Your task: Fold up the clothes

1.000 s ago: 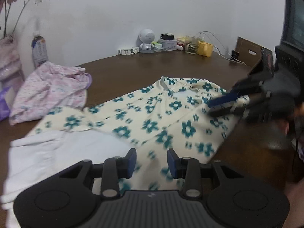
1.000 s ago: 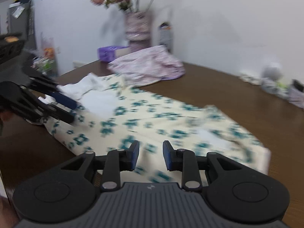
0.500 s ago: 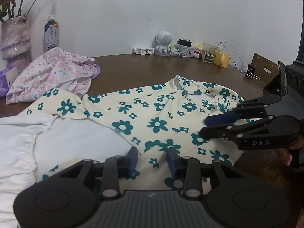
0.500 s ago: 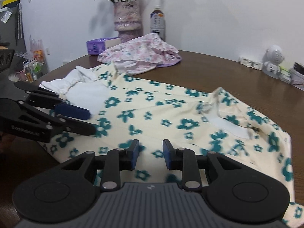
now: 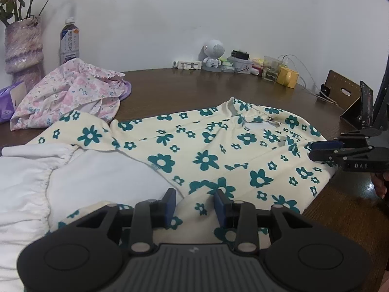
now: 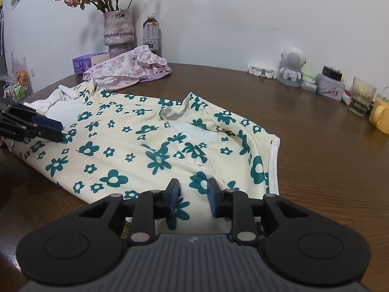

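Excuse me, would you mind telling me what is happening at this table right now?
A person holds a gripper in each hand over a cream flowered garment spread on the brown table. The left gripper and the right gripper both hang open over its near edge, gripping nothing. No fold is made yet.

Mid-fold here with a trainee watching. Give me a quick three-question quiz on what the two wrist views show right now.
1. True or false: the flowered garment is bunched in a heap.
2. Which stands against the wall beside the vase? A) bottle B) kettle C) lamp
3. What is clamped between the right gripper pads?

Key
1. False: it lies spread across the brown table.
2. A.
3. Nothing: its jaws stand apart over the cloth, as do those of the left gripper.
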A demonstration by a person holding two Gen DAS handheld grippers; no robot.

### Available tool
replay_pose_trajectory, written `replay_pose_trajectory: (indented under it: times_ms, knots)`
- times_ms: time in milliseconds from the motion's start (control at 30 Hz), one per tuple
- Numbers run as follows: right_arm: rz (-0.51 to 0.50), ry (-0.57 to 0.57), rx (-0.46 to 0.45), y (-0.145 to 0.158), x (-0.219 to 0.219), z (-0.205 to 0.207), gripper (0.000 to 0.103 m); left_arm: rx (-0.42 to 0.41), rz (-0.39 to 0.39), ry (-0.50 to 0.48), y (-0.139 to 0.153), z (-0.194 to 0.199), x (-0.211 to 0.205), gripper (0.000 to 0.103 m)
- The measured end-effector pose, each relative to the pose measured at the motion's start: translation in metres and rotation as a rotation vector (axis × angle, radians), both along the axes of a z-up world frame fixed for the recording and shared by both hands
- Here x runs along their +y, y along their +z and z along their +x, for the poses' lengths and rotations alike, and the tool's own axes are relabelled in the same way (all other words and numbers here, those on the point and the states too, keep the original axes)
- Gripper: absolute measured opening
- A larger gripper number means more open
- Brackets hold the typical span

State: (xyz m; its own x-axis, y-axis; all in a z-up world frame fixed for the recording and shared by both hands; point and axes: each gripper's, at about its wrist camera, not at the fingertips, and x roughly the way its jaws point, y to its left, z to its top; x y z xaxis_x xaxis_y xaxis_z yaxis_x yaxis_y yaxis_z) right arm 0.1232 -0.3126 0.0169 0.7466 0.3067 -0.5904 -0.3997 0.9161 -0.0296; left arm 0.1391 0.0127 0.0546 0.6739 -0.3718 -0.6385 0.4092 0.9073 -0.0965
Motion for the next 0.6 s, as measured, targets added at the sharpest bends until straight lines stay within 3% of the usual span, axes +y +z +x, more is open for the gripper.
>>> replay_pose_trajectory:
  times_ms: [100, 233, 400, 467, 500, 600]
  knots:
    - [0.001, -0.01, 0.0, 0.0, 0.002, 0.001, 0.024, -0.034, 0.021, 0.045, 0.011, -0.006, -0.005, 0.029]
    - [0.007, -0.017, 0.003, 0.0, 0.004, 0.002, 0.025, -0.067, 0.012, 0.011, 0.022, -0.023, -0.017, 0.029]
    - [0.009, -0.026, 0.003, 0.0, 0.005, 0.001, 0.026, -0.03, 0.096, 0.02, 0.005, -0.032, -0.028, 0.028]
    - [0.009, -0.029, 0.004, -0.001, 0.005, 0.0, 0.026, -0.039, 0.089, 0.049, -0.001, -0.035, -0.019, 0.028]
    - [0.008, -0.03, 0.004, -0.001, 0.005, 0.0, 0.026, -0.043, 0.079, 0.066, -0.001, -0.037, -0.013, 0.02]
    - [0.006, -0.031, 0.003, -0.001, 0.006, 0.0, 0.026, -0.039, 0.069, 0.111, 0.0, -0.043, 0.005, 0.015]
